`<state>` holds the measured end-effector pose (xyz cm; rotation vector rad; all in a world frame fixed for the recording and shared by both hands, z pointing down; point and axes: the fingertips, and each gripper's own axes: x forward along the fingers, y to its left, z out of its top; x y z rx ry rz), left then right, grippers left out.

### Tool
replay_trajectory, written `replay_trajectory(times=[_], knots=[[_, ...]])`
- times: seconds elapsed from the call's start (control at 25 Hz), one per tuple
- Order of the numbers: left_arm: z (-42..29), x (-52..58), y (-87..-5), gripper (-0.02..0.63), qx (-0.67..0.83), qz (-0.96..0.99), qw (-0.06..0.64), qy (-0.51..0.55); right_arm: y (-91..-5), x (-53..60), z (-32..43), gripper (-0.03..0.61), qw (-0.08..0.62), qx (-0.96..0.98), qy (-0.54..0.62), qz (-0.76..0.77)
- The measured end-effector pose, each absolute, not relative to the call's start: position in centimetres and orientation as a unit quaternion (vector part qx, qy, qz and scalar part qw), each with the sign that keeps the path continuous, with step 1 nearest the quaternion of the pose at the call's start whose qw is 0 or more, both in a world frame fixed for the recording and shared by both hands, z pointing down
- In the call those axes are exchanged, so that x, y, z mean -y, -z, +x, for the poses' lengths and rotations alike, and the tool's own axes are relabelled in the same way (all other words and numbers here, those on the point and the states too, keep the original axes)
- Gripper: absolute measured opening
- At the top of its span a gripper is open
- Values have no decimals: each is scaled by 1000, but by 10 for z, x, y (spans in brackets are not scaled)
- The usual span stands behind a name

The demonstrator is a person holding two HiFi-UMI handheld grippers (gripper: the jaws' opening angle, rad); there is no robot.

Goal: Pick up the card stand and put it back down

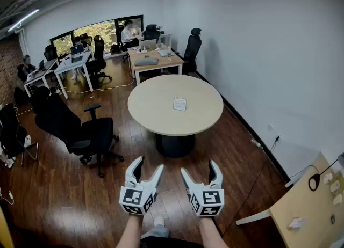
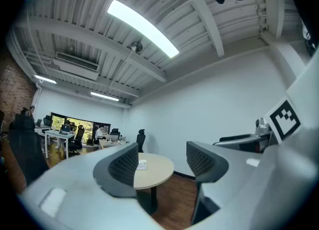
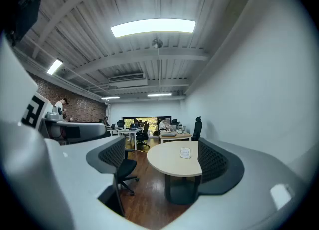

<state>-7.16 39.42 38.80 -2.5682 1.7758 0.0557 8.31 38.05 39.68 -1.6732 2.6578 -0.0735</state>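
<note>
Near end: your left forearm [image 1: 129,233] and right forearm [image 1: 213,234] come up from the bottom of the head view, roughly parallel. Both tools are held low, side by side, over the wood floor [image 1: 64,198]. They're near each other but not touching, marker cubes up, jaws pointing forward at the round table [image 1: 161,114].

Left tool [image 1: 150,163] [image 2: 162,162]: jaws wide apart, nothing between the pads, holding nothing. Its own view only looks through the gap at the table [image 2: 160,166] beyond.

Right tool [image 1: 199,166] [image 3: 162,157]: jaws fully spread and empty too. The table [image 3: 169,163] shows through the gap, with the right pad overlapping its far edge in the frame only, no contact.

Both tools are well short of the table, with bare floor between.

Black office chair [image 1: 80,129] sits left of the table, backrest to the left.

Card stand [image 1: 179,103] [image 2: 142,165] [image 3: 185,153]: standing upright on the tabletop near the middle, a bit right of centre from your side. The white face is turned roughly toward you and slightly skewed. It reads close to square at this range, so I can't call a long axis. Neither tool is touching it.

Far end: more tables [image 1: 156,59] with chairs and seated people by the windows.
</note>
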Motion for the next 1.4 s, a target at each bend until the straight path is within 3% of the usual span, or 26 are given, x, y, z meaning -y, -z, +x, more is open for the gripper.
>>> replay_trajectory(times=[0.32,0.64,0.8,0.88,1.2,1.4], knots=[[-147,-301,-349,302,-574,-816,61,-22,-354,-275,40,433,34,-817,-20,-576],[-189,-227,-371,302,-570,-820,37,-32,-376,-221,-27,430,-2,-834,-26,-551],[-181,-184,-394,302,-557,-829,9,-37,-387,-186,-30,431,-32,-840,-23,-541],[-173,-165,-390,265,-551,-833,17,-49,-390,-164,-26,431,-36,-842,-23,-538],[-150,-62,-369,282,-549,-833,63,-24,-380,-47,-2,430,26,-843,-7,-538],[-116,-10,-365,294,-556,-830,42,-19,-377,-3,22,426,38,-857,13,-515]])
